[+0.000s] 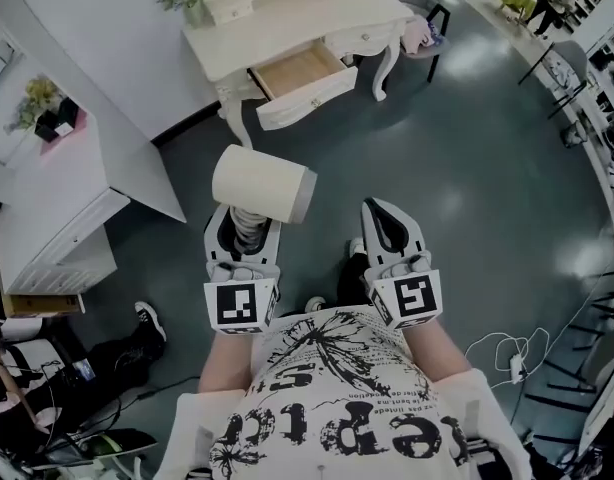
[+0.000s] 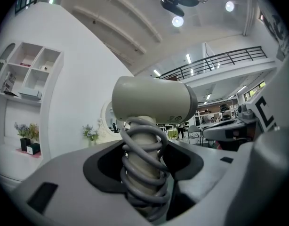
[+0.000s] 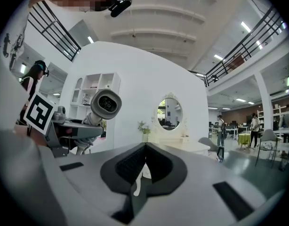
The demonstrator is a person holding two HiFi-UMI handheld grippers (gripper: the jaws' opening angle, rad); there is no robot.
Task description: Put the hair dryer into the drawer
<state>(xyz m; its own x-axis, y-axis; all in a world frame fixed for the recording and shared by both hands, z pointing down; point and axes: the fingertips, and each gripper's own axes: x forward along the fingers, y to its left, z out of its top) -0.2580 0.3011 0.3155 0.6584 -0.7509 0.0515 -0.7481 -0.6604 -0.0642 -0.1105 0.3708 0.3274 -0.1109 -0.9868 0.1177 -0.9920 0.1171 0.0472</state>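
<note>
Hair dryer (image 1: 262,185) upright, its cord-wound handle (image 2: 143,173) clamped in left gripper (image 1: 244,236), right gripper (image 1: 387,230) closed and empty: walk it level to the open vanity drawer (image 1: 299,74), then lay it lengthwise.

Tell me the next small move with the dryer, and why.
Probably step forward, carrying the dryer toward the drawer. The left gripper is shut on its cord-wrapped handle, and the drawer stands open some way ahead, likely beyond reach. The right gripper is shut and empty.
</note>
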